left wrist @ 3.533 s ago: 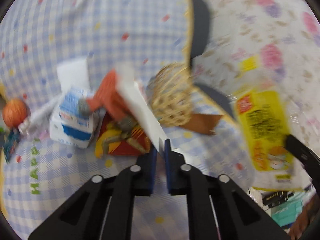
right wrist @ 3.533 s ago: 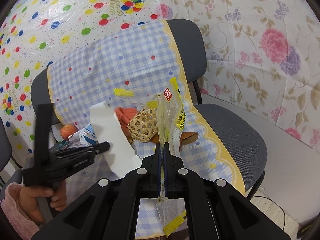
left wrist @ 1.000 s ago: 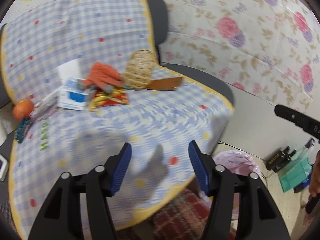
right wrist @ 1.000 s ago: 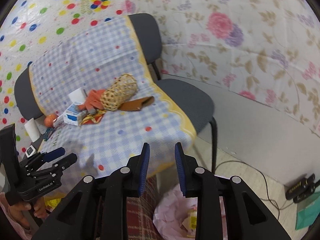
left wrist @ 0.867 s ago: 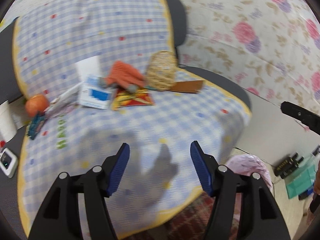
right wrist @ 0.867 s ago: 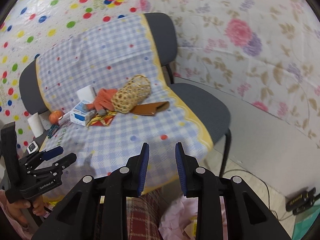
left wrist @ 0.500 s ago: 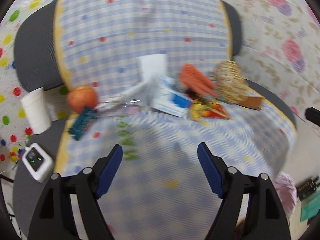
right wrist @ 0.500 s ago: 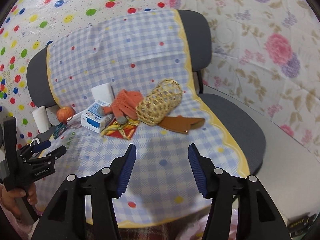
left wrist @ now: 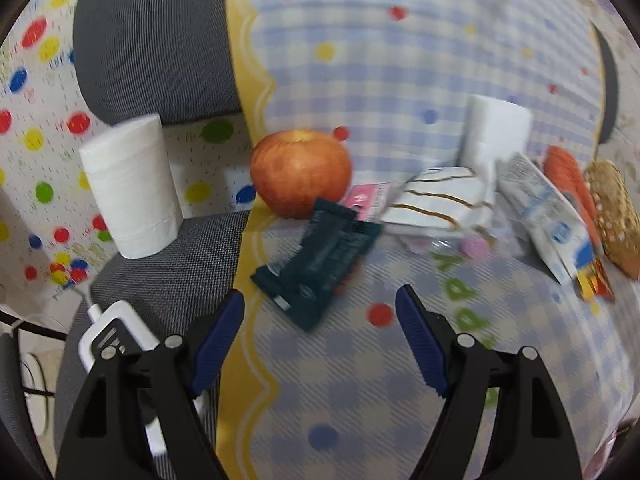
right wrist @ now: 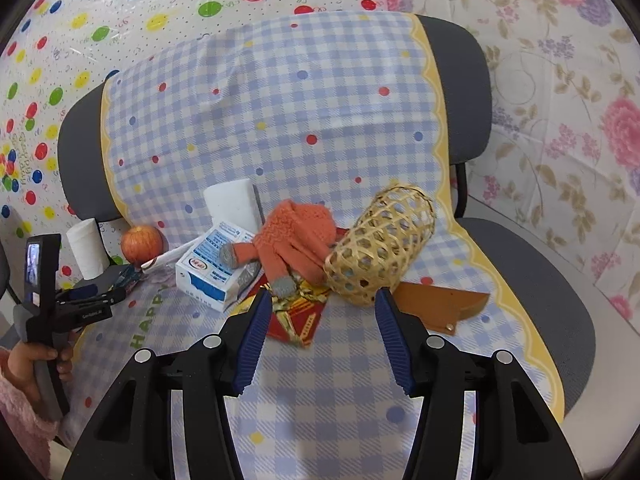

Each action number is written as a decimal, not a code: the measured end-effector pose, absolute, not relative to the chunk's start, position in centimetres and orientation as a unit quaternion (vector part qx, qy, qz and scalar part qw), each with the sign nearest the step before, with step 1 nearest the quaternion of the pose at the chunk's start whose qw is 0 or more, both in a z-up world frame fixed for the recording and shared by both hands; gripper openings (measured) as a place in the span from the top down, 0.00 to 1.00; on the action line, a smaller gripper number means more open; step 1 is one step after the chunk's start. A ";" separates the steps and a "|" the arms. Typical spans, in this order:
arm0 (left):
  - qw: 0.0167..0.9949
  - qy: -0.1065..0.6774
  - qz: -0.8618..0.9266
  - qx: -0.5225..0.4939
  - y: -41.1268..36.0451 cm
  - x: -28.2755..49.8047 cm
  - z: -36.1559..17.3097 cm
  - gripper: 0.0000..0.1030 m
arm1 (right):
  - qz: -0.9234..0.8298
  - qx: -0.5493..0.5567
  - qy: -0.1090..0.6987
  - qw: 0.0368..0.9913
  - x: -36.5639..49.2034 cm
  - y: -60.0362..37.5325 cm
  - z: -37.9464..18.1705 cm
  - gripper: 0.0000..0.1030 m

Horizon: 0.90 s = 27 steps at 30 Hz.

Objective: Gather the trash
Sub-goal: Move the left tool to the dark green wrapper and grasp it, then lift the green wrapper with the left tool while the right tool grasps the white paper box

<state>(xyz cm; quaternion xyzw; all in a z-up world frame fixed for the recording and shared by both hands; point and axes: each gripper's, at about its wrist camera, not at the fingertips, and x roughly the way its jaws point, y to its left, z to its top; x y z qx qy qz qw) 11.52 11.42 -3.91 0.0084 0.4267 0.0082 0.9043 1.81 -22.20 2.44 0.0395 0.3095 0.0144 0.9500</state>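
My left gripper (left wrist: pixel 320 306) is open and empty, just in front of a dark teal wrapper (left wrist: pixel 318 264) lying flat on the checked cloth. Behind the wrapper sit a clear striped wrapper (left wrist: pixel 440 204) and a white-blue milk carton (left wrist: pixel 548 220). My right gripper (right wrist: pixel 320 314) is open and empty above a red-gold wrapper (right wrist: pixel 298 320). The milk carton (right wrist: pixel 216 272) lies left of the red-gold wrapper. The left gripper (right wrist: pixel 86 300) shows at the left edge of the right wrist view.
An apple (left wrist: pixel 302 172), a paper roll (left wrist: pixel 128 184) and a white device (left wrist: pixel 116 336) are at the left. An orange glove (right wrist: pixel 292 236), a woven basket (right wrist: pixel 380 244), a brown leather piece (right wrist: pixel 440 304) and a white block (right wrist: pixel 234 202) lie on the chair seat.
Both grippers let go of their trash over the pink bag and came back to the chair. The left one swung left and closed in on the teal wrapper; the right one moved nearer the pile.
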 end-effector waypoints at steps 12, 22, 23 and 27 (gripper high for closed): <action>0.887 0.456 -0.052 0.046 11.1 13.8 -5.0 0.78 | 0.020 0.041 0.323 0.945 2.9 -22.2 1.5 0.49; 0.913 0.401 -0.075 0.004 9.6 5.7 -1.7 0.86 | 0.012 0.044 0.328 0.944 1.4 -23.3 1.4 0.48; 0.914 0.397 -0.081 -0.008 9.6 5.0 -1.1 0.86 | 0.012 0.043 0.329 0.943 1.3 -23.3 1.4 0.48; 0.916 0.387 -0.102 -0.014 8.4 4.0 0.5 0.86 | 0.016 0.042 0.332 0.942 0.9 -23.3 1.3 0.43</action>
